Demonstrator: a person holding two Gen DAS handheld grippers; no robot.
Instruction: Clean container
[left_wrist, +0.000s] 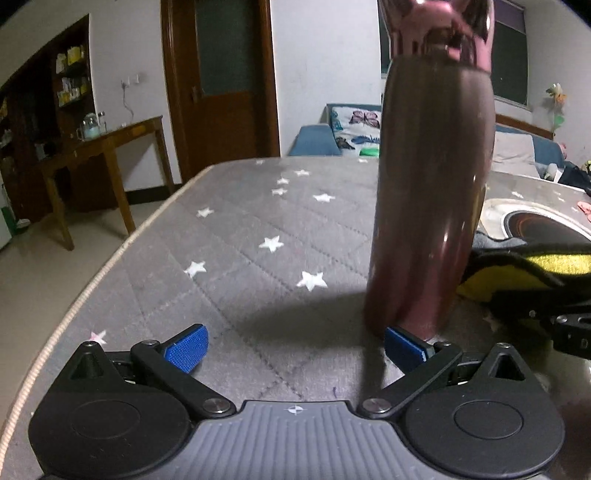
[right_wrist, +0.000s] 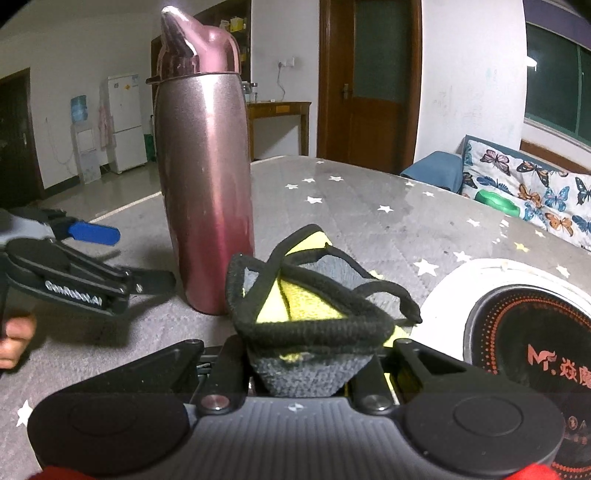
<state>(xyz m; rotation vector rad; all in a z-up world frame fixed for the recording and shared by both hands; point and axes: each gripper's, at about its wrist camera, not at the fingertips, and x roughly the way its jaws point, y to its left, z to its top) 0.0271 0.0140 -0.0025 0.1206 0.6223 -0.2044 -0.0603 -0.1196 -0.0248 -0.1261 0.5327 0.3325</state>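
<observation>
A tall pink metal bottle (left_wrist: 432, 192) (right_wrist: 207, 192) with a pink lid stands upright on the grey star-patterned mattress (left_wrist: 240, 236). My left gripper (left_wrist: 295, 347) is open, with its right blue pad (left_wrist: 404, 349) close to the bottle's base and nothing between the jaws. In the right wrist view the left gripper (right_wrist: 122, 254) sits just left of the bottle. My right gripper (right_wrist: 314, 362) is shut on a yellow and grey cloth (right_wrist: 310, 306) with black edging, right of the bottle. That cloth (left_wrist: 535, 266) also shows in the left wrist view.
An induction cooktop (right_wrist: 517, 332) (left_wrist: 532, 221) lies on the mattress at the right. A person's hand (right_wrist: 14, 339) holds the left gripper. Beyond stand a wooden table (left_wrist: 103, 147), a brown door (left_wrist: 221, 81), a butterfly-print cushion (right_wrist: 535, 192) and a fridge (right_wrist: 125, 122).
</observation>
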